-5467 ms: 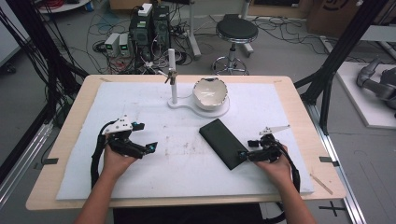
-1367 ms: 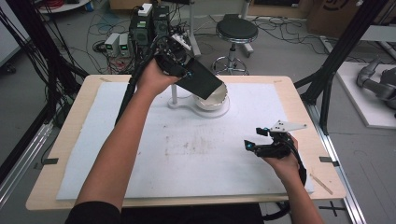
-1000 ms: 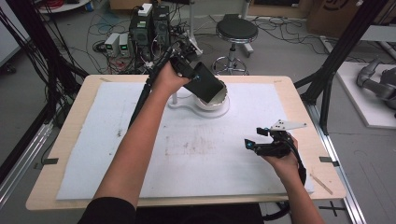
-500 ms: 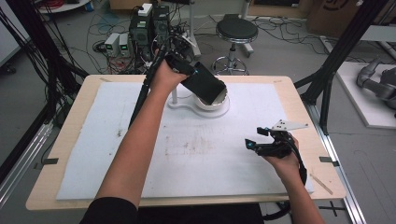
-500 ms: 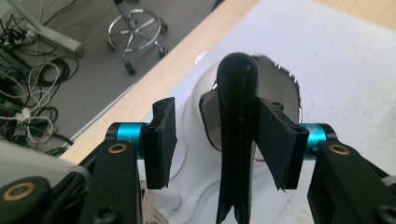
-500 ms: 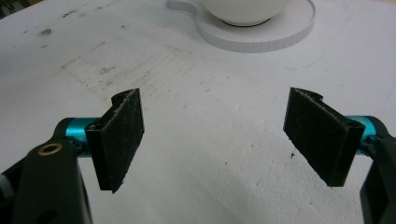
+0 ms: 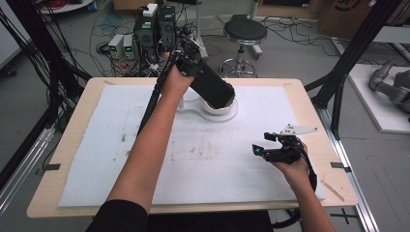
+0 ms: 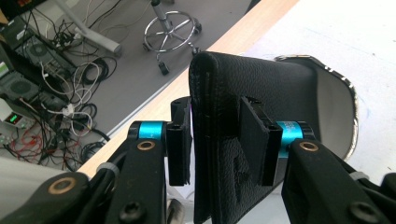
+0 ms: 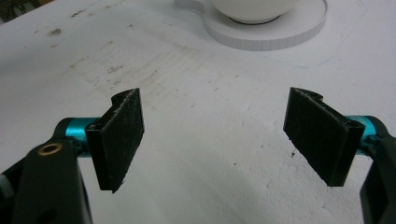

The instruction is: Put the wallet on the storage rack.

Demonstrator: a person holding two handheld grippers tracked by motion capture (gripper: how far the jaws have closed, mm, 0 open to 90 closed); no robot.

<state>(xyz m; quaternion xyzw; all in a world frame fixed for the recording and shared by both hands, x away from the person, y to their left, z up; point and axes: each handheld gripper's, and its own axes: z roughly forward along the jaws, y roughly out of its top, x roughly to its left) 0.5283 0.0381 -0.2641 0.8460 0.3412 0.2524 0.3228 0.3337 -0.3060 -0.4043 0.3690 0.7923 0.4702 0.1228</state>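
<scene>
A black leather wallet hangs tilted at the back of the table, with my left gripper shut on it. In the left gripper view both pads press the wallet from either side. Its far end dips over a white bowl, whose inside lies behind the wallet. The bowl sits on a white stand. My right gripper rests low over the white mat at the right, open, with nothing between its pads. The bowl and stand lie ahead of it.
A white foam mat covers most of the wooden table. Behind the table stand a stool, electronics boxes and tangled cables on the floor. Black frame posts rise at both sides.
The wallet lay on the mat by my right gripper 5.5 s ago; my left gripper now holds it over the bowl, lowered slightly in the last second. The right gripper stays put.
</scene>
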